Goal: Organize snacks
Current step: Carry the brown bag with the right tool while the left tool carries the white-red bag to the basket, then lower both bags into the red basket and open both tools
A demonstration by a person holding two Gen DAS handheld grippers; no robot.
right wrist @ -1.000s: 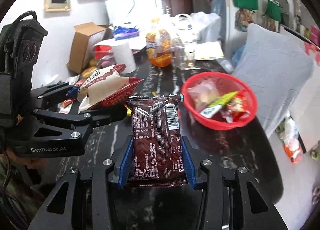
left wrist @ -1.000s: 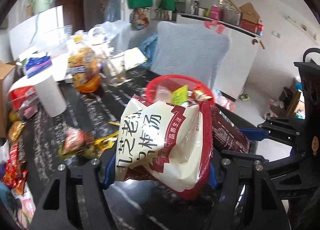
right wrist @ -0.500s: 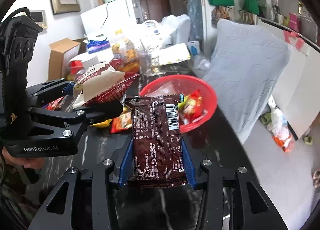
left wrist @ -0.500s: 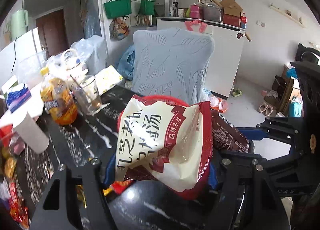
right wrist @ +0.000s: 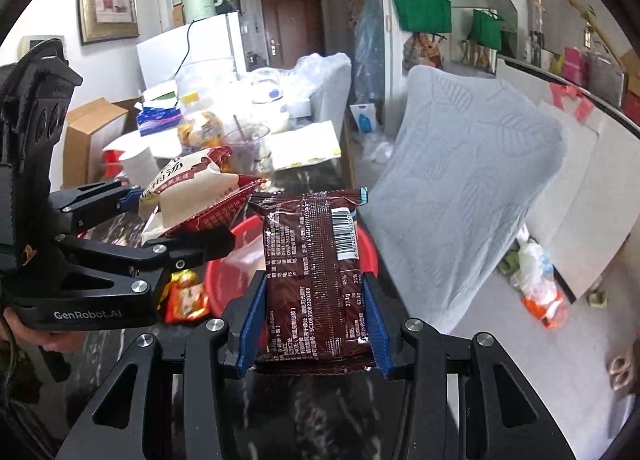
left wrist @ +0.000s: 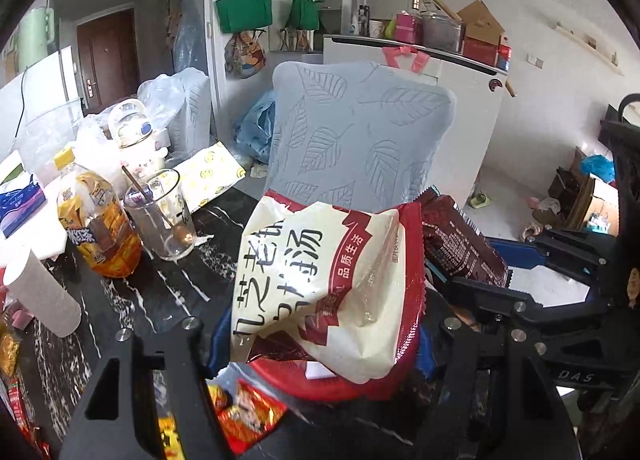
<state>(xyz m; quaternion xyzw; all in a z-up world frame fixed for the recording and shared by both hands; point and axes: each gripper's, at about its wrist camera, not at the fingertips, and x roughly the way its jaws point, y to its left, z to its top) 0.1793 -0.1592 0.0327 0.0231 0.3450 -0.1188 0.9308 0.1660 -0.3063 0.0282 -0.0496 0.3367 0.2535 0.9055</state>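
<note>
We have both grippers loaded and converging on the red basket [right wrist: 370, 256]. Left gripper [left wrist: 316, 340] is clamped on the white bag [left wrist: 320, 284], which stands on end between its blue pads, print facing the camera, top tipped away. Right gripper [right wrist: 314, 324] is clamped on the brown pack [right wrist: 316, 272], pads on its two long edges, long axis running straight out along the fingers, barcode up. The basket sits on the dark marbled bench [left wrist: 160, 292], directly below and just ahead of both loads: in the left view its rim [left wrist: 320, 384] shows under the bag's lower corner; in the right view it peeks out on either side of the brown pack. The two loads hang side by side, near-touching, bag to the left of the pack. Judgement: both hands look about equally near, the left bag perhaps more squarely over the bowl. The drop turns on that vertical line-up, so each load needs to clear the near rim before we let go. Loose snacks [left wrist: 248, 416] lie on the bench beside the basket, not yet sorted. Risk: the bulky bag could tip out over the rim.
</note>
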